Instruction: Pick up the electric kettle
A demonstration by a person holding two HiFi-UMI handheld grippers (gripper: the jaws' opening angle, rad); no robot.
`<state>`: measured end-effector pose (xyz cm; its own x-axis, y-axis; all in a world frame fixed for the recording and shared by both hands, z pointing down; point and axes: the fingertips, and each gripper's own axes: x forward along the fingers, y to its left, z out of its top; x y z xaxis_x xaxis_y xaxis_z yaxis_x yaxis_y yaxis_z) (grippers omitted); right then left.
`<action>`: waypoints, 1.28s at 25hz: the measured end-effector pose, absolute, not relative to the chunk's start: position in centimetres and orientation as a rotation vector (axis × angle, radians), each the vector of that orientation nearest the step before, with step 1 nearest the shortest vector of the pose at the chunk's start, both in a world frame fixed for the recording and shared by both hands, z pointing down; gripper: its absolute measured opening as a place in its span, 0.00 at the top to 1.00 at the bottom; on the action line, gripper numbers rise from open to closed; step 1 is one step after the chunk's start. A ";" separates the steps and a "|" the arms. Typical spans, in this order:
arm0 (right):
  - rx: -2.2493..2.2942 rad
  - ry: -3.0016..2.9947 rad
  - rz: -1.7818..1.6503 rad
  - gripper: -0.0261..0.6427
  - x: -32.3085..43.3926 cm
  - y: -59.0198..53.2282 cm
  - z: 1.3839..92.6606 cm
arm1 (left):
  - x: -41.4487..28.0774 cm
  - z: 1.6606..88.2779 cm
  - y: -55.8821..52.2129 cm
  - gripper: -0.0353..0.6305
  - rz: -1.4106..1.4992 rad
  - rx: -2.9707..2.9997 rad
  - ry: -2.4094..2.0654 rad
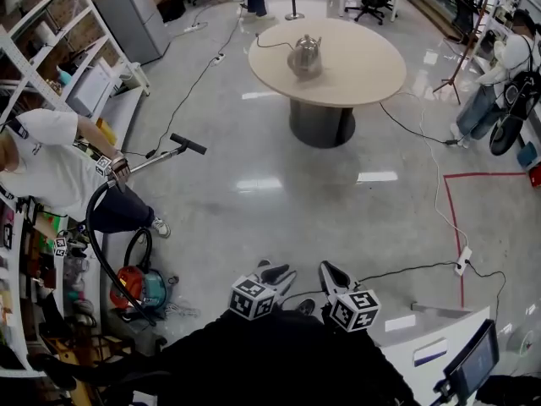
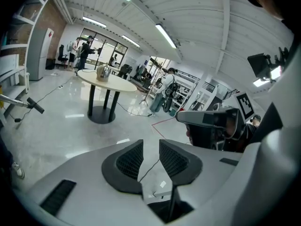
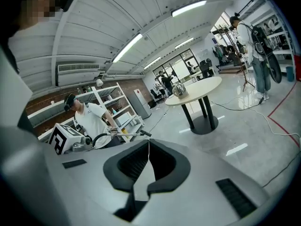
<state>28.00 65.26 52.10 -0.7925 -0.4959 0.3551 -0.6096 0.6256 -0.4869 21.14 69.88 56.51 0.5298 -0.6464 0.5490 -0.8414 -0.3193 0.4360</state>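
Observation:
The metal electric kettle (image 1: 305, 55) stands on a round beige table (image 1: 363, 70) far ahead of me across the floor, with a cord running off to its left. It is small in the left gripper view (image 2: 103, 71) and the right gripper view (image 3: 178, 90). Both grippers are held close to my body, far from the table. My left gripper (image 1: 279, 274) (image 2: 151, 144) has a narrow gap between its jaws, and nothing sits in it. The jaw tips of my right gripper (image 1: 330, 271) (image 3: 149, 142) touch, and they hold nothing.
At the left a person (image 1: 51, 172) holds a vacuum wand (image 1: 165, 152) beside a red vacuum cleaner (image 1: 139, 288) and shelving (image 1: 51, 49). Cables (image 1: 435, 201), a power strip (image 1: 462, 261) and red floor tape (image 1: 452, 218) lie to the right. Another person (image 1: 503, 79) stands far right.

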 end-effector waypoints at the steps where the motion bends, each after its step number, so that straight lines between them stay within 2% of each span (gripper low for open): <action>1: 0.914 -2.658 0.902 0.94 27.9 64.8 52.2 | 21.2 56.6 69.4 0.77 0.362 2.078 -1.196; 11: 1.054 -2.588 0.868 0.94 24.0 58.0 52.5 | 16.2 56.7 61.9 0.77 0.339 2.129 -1.127; 26: 1.090 -2.475 0.775 0.94 10.2 50.3 52.6 | 1.6 58.1 52.9 0.77 0.271 2.118 -1.066; 32: 1.034 -2.460 0.740 0.94 7.1 48.8 52.5 | -1.6 58.2 51.1 0.77 0.209 2.093 -1.101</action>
